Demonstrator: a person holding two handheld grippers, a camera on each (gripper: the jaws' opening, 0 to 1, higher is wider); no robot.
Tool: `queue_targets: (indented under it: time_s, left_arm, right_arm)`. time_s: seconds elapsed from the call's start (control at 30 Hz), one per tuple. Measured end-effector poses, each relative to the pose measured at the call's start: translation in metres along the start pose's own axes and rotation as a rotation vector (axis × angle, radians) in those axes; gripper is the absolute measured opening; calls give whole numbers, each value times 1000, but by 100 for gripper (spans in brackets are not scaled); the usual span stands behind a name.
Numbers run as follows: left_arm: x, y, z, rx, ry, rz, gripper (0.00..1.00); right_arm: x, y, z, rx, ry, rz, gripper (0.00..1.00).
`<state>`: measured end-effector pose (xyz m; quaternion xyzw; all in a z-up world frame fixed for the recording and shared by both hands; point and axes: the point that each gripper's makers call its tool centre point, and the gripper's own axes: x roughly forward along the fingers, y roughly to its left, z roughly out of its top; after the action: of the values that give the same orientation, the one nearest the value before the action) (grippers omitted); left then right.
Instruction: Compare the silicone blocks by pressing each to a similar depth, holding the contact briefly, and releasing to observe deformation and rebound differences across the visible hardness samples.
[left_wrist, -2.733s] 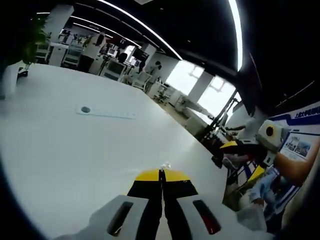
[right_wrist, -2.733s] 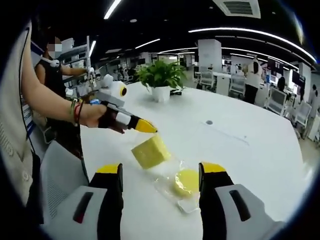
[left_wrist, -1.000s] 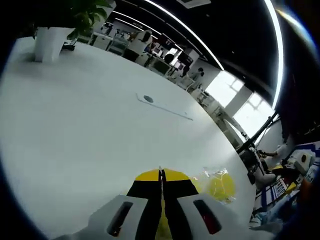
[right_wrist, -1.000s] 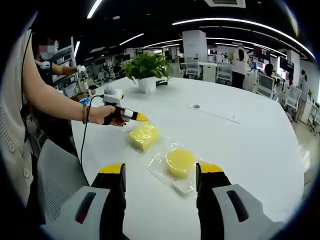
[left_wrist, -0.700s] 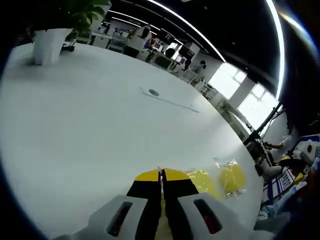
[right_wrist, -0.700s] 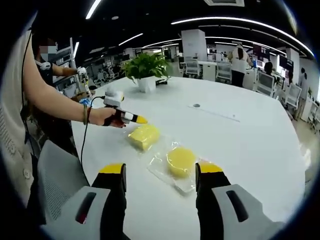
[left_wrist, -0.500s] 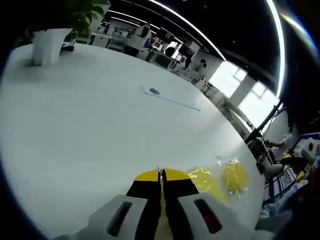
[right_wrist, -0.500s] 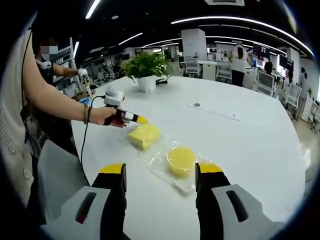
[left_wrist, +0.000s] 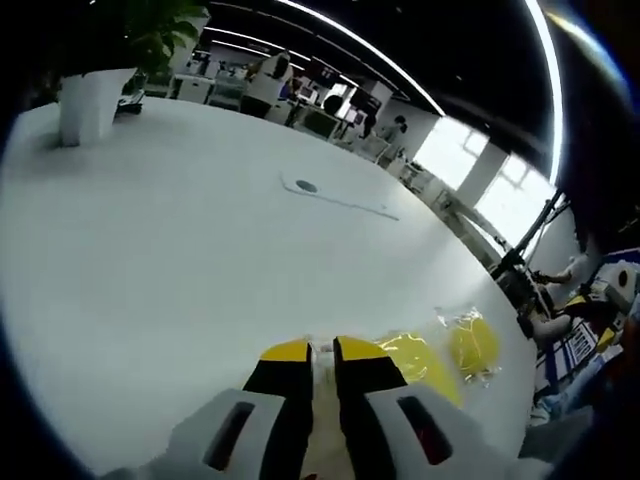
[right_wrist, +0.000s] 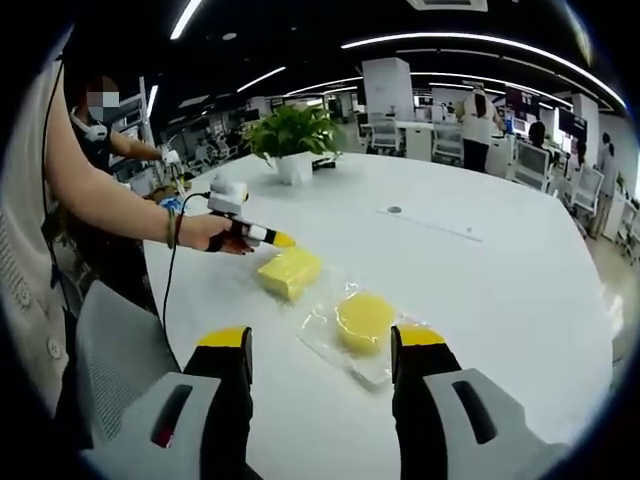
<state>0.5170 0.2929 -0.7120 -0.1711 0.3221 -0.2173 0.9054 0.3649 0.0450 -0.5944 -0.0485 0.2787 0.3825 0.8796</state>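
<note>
A square yellow silicone block (right_wrist: 288, 272) lies on the white table (right_wrist: 480, 290), and beside it a round yellow block (right_wrist: 365, 320) sits in a clear bag. In the right gripper view a hand holds my left gripper (right_wrist: 280, 240) with its yellow tip at the square block's far edge. In the left gripper view my left gripper (left_wrist: 322, 348) has its jaws a narrow gap apart, the square block (left_wrist: 418, 362) just right of them and the round block (left_wrist: 472, 345) beyond. My right gripper (right_wrist: 322, 340) hangs wide open above the table, its jaws either side of the bagged round block and short of it.
A potted plant (right_wrist: 295, 150) stands at the table's far side, also as plant (left_wrist: 90, 95). A small round cable port (right_wrist: 393, 210) is set in the tabletop. A grey chair (right_wrist: 120, 350) and a person's arm (right_wrist: 110, 215) are at the left. Desks and people fill the room behind.
The left jaws, pressed together before, have parted a little. The square block looked crumpled under the tip a second ago and now lies flat. The right gripper has stayed put.
</note>
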Motion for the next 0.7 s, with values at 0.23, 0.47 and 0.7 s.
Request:
queue_targets:
  time_s: [0.23, 0.47, 0.7]
  left_arm:
    - [-8, 1, 6, 27, -29, 13, 23]
    - [-21, -3, 11, 42, -52, 13, 30]
    - [-40, -8, 13, 58, -78, 19, 41]
  right_arm:
    - [-1, 1, -1, 7, -7, 1, 52]
    - [-2, 3, 6, 20, -35, 0, 52]
    - [-1, 7, 7, 34, -51, 0, 53]
